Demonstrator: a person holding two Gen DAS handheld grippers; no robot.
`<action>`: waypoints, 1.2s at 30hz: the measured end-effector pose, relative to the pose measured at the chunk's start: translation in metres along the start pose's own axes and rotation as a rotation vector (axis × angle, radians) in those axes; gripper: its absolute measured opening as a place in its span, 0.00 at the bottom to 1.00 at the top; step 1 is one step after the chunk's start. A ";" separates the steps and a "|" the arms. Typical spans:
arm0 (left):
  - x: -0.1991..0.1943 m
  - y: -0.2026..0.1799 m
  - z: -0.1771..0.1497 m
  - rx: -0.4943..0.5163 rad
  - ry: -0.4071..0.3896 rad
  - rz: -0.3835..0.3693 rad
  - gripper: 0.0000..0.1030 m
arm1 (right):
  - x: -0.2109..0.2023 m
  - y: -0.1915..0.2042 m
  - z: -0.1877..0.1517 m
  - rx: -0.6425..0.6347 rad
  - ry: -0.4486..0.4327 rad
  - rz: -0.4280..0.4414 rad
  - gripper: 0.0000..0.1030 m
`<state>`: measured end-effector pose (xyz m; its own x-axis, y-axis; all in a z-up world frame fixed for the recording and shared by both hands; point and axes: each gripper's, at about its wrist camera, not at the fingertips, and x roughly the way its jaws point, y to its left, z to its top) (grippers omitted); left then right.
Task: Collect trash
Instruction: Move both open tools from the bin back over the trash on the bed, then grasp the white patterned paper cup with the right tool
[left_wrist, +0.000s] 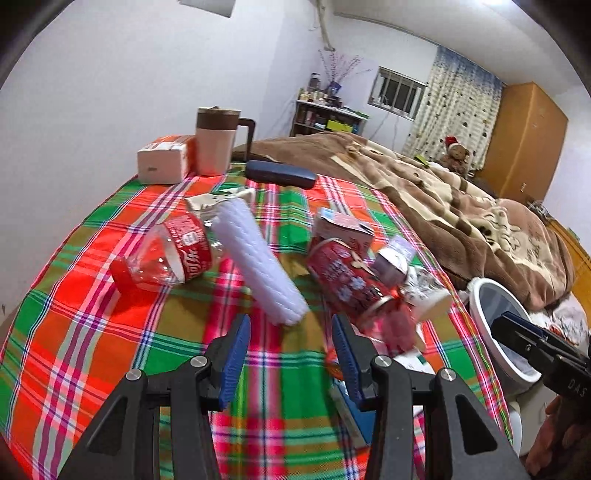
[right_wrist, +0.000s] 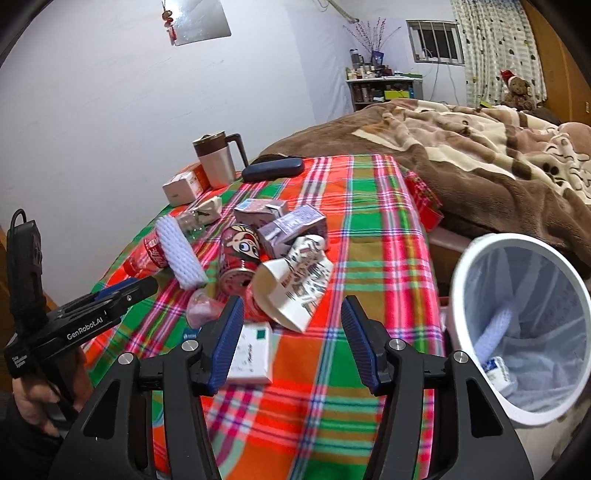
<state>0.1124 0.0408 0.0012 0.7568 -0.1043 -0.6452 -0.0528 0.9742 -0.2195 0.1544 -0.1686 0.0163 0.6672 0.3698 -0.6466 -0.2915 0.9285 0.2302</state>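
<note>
Trash lies on a plaid tablecloth (left_wrist: 110, 332): a white foam sleeve (left_wrist: 258, 258), a crushed cola bottle (left_wrist: 170, 254), a red can (left_wrist: 347, 280), small cartons (left_wrist: 343, 229) and a crushed paper cup (right_wrist: 295, 284). My left gripper (left_wrist: 290, 354) is open and empty, just short of the foam sleeve's near end. My right gripper (right_wrist: 291, 343) is open and empty above the cloth, next to a flat white box (right_wrist: 251, 354). A white bin (right_wrist: 517, 325) beside the table holds some trash; it also shows in the left wrist view (left_wrist: 498, 325).
At the table's far edge stand a brown-lidded mug (left_wrist: 216, 144), a tissue box (left_wrist: 162, 162) and a dark glasses case (left_wrist: 280, 175). A bed with a brown blanket (left_wrist: 443, 199) lies to the right. A white wall is to the left.
</note>
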 end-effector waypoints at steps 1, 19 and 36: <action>0.001 0.002 0.001 -0.005 0.000 0.000 0.44 | 0.004 0.001 0.002 0.003 0.002 0.001 0.55; 0.025 0.001 0.013 -0.012 0.023 -0.047 0.44 | 0.049 0.002 0.010 0.081 0.074 0.011 0.24; 0.087 -0.049 0.031 -0.081 0.157 -0.119 0.57 | 0.025 -0.030 0.007 0.132 0.023 0.009 0.21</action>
<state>0.2010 -0.0101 -0.0220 0.6507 -0.2536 -0.7158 -0.0264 0.9345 -0.3550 0.1848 -0.1872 -0.0018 0.6487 0.3788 -0.6601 -0.2037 0.9221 0.3289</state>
